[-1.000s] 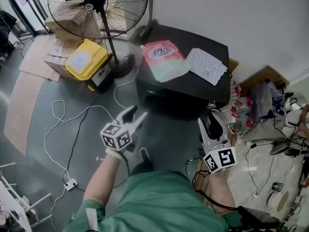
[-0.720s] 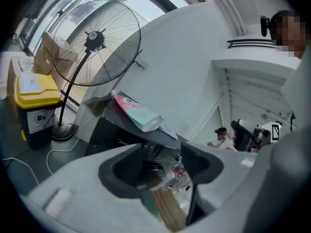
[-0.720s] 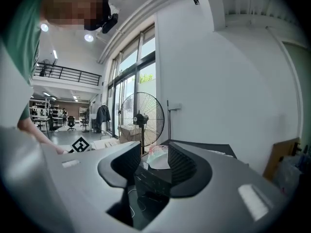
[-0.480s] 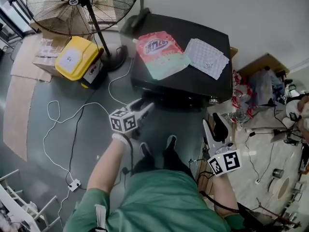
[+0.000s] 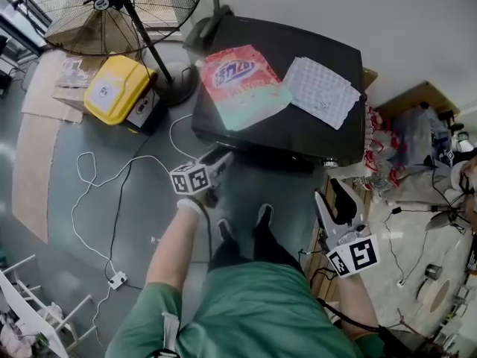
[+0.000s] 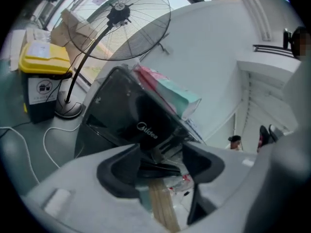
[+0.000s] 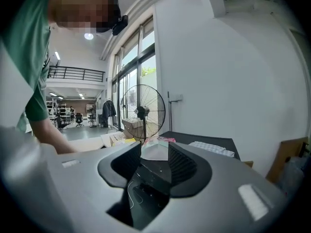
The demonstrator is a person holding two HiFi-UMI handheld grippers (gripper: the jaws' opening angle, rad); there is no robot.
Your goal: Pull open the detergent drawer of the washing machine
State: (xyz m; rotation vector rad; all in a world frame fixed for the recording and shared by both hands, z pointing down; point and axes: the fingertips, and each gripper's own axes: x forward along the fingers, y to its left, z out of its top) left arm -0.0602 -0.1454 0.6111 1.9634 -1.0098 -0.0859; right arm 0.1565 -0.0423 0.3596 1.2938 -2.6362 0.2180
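Note:
The black washing machine point(image 5: 298, 125) stands against the wall, with a pink-and-green detergent bag point(image 5: 242, 84) and a white cloth point(image 5: 322, 92) on its top. Its dark front panel with the brand mark point(image 6: 146, 130) fills the left gripper view; I cannot pick out the drawer's outline there. My left gripper point(image 5: 220, 159) is low at the machine's front left corner and points at the panel. Its jaws are opening with nothing between them point(image 6: 160, 161). My right gripper point(image 5: 330, 194) hangs open and empty to the right of the machine's front.
A pedestal fan point(image 5: 112, 6) and a yellow-lidded box point(image 5: 112, 88) stand left of the machine. A white cable point(image 5: 97, 185) loops over the grey floor. Bags and cluttered gear point(image 5: 417, 140) lie at the right. The person's shoes point(image 5: 242, 233) are before the machine.
My left gripper has sunk and come up to the machine's front left corner, rolling a little. The right gripper has drifted slightly lower and to the right.

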